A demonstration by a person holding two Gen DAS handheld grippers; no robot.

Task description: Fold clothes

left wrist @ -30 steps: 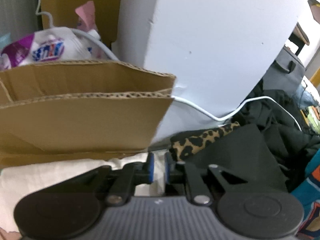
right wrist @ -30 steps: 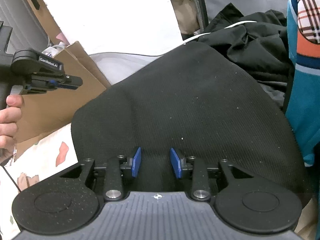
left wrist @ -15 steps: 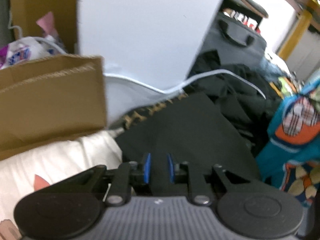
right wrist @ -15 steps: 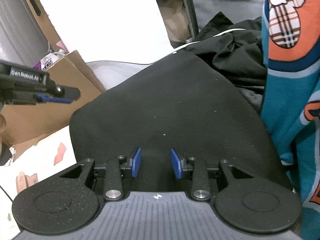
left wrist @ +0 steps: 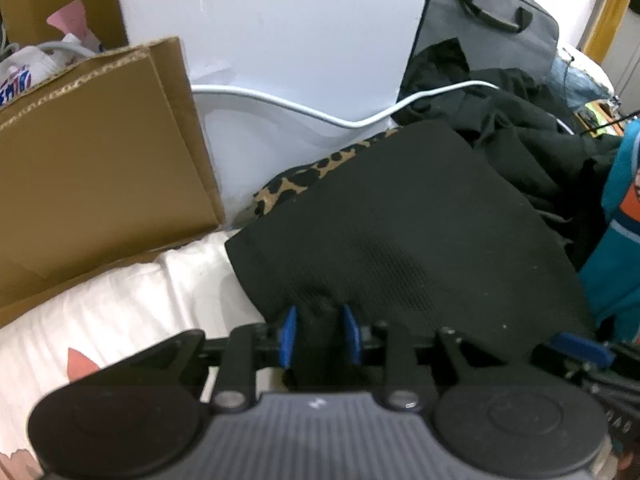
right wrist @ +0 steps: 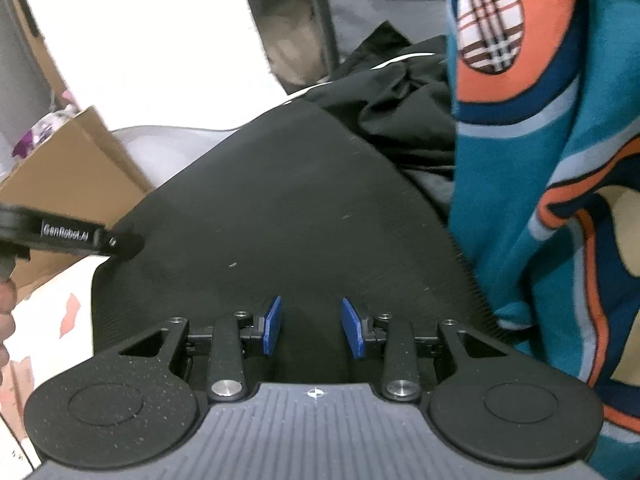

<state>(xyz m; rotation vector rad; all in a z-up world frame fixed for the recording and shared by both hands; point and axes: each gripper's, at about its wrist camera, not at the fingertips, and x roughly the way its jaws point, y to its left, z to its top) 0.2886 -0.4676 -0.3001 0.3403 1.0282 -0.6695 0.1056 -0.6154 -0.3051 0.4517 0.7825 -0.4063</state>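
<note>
A folded black knit garment (left wrist: 400, 220) (right wrist: 300, 208) lies flat on white bedding (left wrist: 120, 320). My left gripper (left wrist: 319, 336) is at the garment's near left corner. Its jaws are opening, and black fabric sits between the blue pads without being squeezed. The right wrist view shows that left gripper (right wrist: 120, 244) touching the garment's left edge. My right gripper (right wrist: 313, 330) hovers at the near edge with its pads apart over flat fabric. Its blue pad also shows in the left wrist view as the right gripper (left wrist: 580, 350).
Leopard-print fabric (left wrist: 304, 180) pokes out under the garment's far edge. A teal garment with an orange print (right wrist: 560, 160) hangs close on the right. Behind are crumpled black clothes (left wrist: 520, 128), a white cable (left wrist: 320, 114), a grey bag (left wrist: 480, 20) and a cardboard box (left wrist: 92, 160) on the left.
My left gripper has swung from the cardboard box down to the black garment's corner, and its jaws have widened. The right gripper has shifted toward the teal garment with its gap unchanged.
</note>
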